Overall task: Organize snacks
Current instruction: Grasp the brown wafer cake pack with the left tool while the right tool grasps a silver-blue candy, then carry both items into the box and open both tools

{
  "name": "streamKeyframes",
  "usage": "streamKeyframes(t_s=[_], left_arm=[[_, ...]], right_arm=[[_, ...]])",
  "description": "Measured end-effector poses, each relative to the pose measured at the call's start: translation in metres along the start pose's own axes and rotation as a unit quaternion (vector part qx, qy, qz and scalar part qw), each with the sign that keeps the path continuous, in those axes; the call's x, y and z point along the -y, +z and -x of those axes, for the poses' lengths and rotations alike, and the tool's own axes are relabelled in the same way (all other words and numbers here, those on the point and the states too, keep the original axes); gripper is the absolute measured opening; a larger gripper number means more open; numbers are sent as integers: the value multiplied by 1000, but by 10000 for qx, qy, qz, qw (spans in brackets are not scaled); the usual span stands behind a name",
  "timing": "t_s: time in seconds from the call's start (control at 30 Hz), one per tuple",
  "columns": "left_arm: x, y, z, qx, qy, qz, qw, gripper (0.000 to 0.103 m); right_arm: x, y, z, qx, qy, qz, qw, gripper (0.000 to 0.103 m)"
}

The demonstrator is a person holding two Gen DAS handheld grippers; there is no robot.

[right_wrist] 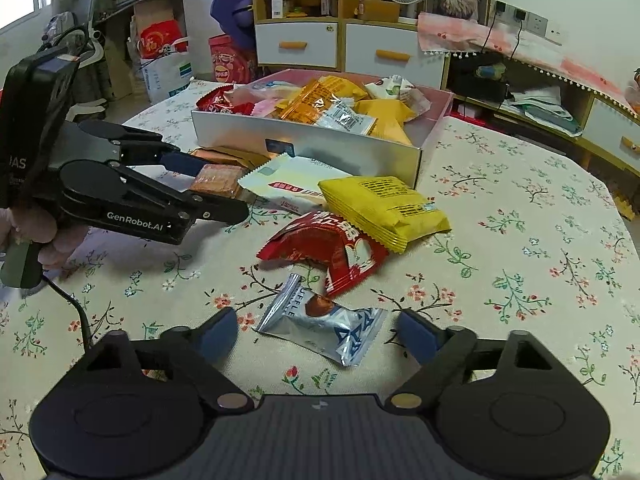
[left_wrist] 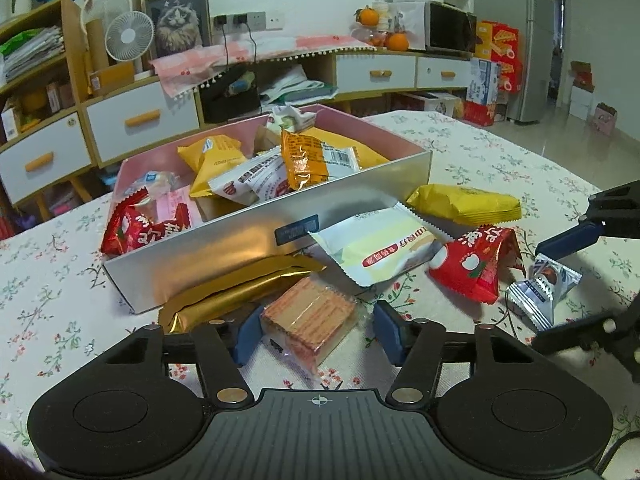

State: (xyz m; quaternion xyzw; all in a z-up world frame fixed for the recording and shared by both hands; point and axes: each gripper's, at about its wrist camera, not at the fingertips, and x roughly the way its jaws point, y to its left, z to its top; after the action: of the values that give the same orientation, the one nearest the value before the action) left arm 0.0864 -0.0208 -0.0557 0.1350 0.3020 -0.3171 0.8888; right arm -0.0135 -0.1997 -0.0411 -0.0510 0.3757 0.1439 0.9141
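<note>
On the floral-patterned tablecloth [right_wrist: 520, 240], a shallow silver cardboard box [left_wrist: 224, 252] half filled with wrapped snacks is seen, with more packets scattered in front of it. The left gripper [left_wrist: 316, 330] is set around a clear-wrapped block of orange wafer biscuits [left_wrist: 310, 322]; its blue pads [left_wrist: 246, 336] stand just beside the wrapper, a slim gap showing on the right side, so no pinch is made. The right gripper [right_wrist: 316, 330] is spread around a silver-blue truffle candy wrapper [right_wrist: 324, 322], its pads apart from the foil. A red crinkled packet [right_wrist: 328, 250], a yellow pillow packet [right_wrist: 380, 208] and a pale white-green packet [right_wrist: 288, 184] lie between candy and box. A golden foil bar [left_wrist: 236, 292] is propped against the box's front wall.
</note>
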Motion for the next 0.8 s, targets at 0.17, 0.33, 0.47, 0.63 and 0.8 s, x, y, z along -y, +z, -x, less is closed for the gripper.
streamKeyframes(t_s=[0.17, 0.33, 0.47, 0.63, 0.8], left_arm=[[1, 0, 3, -42, 52, -28, 10000, 48], [2, 0, 6, -105, 72, -34, 9999, 47], [3, 2, 9, -114, 74, -41, 9999, 47], [3, 5, 15, -109, 68, -7, 9999, 47], [3, 10, 19, -201, 93, 21, 9998, 47]], right_arm=[[4, 1, 3, 9, -24, -49, 10000, 33], [1, 3, 4, -2, 3, 21, 10000, 22], [0, 5, 4, -21, 21, 29, 10000, 16], [-1, 7, 5, -42, 56, 18, 10000, 7], [-4, 9, 9, 9, 41, 81, 10000, 6]])
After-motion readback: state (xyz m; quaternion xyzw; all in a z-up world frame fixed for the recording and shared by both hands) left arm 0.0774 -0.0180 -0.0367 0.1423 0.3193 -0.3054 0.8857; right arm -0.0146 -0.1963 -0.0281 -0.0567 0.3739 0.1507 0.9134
